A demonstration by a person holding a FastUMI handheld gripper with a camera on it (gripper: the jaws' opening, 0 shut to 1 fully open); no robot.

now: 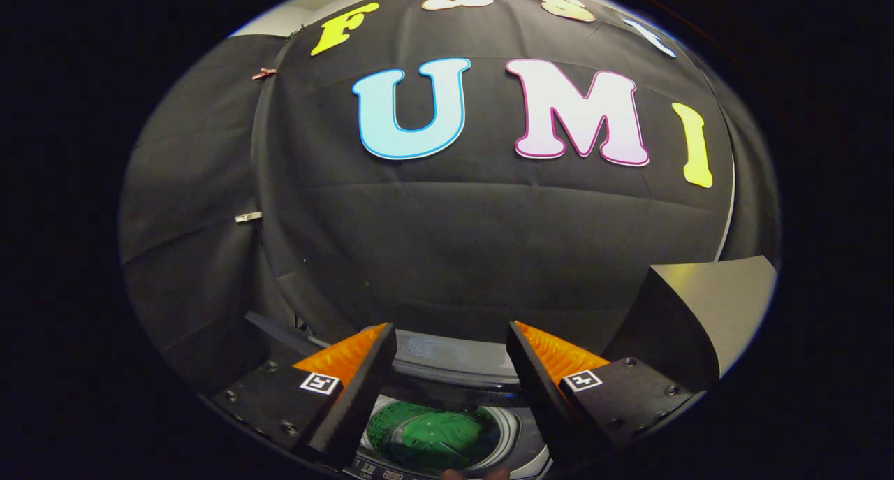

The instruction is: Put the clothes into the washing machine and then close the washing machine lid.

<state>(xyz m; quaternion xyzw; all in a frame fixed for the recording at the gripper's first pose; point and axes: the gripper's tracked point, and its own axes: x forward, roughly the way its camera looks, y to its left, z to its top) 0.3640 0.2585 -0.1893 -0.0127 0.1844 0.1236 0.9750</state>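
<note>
Gripper fingers spread apart, holding nothing. Below, between them: washing machine top, round drum opening, green clothes inside under glare. Grey lid raised just right of right finger. Black cloth wall beyond.

Tongs: ribbed pads, screwed mounting plates, square tag markers

A black cloth wall hangs creased across the booth, a small clip pinned at nine o'clock, a paler strip of wall at eleven, and perhaps a dark angled board at four
</note>
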